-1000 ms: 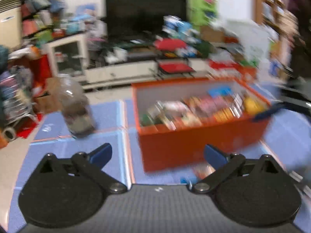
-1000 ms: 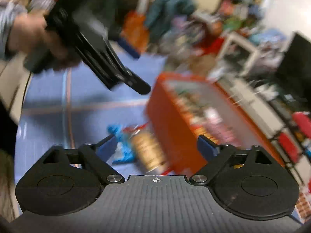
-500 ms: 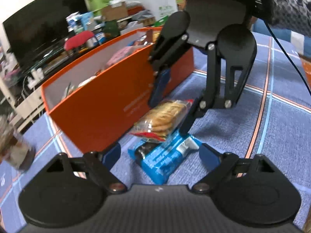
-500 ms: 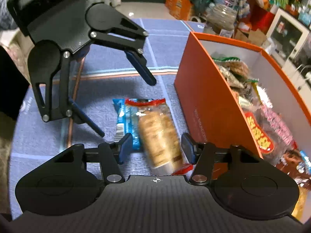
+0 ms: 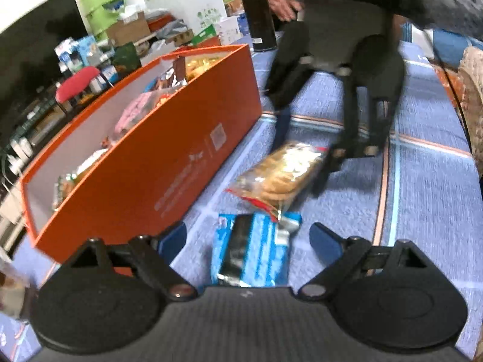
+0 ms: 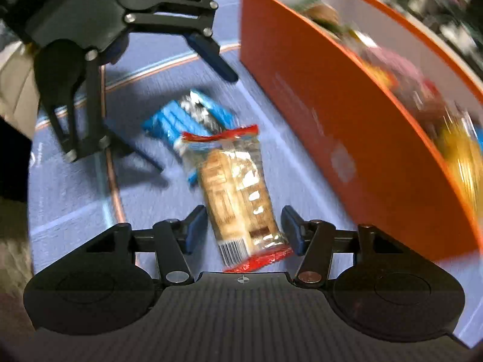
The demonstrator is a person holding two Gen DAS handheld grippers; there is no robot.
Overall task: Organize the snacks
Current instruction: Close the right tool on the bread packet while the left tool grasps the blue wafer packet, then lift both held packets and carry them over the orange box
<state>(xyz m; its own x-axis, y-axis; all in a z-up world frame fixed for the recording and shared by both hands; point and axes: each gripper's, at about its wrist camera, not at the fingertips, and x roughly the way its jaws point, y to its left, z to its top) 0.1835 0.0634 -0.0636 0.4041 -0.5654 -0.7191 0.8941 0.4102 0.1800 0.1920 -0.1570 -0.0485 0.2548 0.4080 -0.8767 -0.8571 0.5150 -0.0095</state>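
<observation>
Right gripper [image 6: 244, 229] closer round cookie pack [image 6: 235, 193]; orange box [image 5: 181, 157] holds snacks.

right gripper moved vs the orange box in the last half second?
Yes. In the right wrist view the right gripper has closed in along the orange box wall, and its open fingers now straddle the cracker pack.
</observation>
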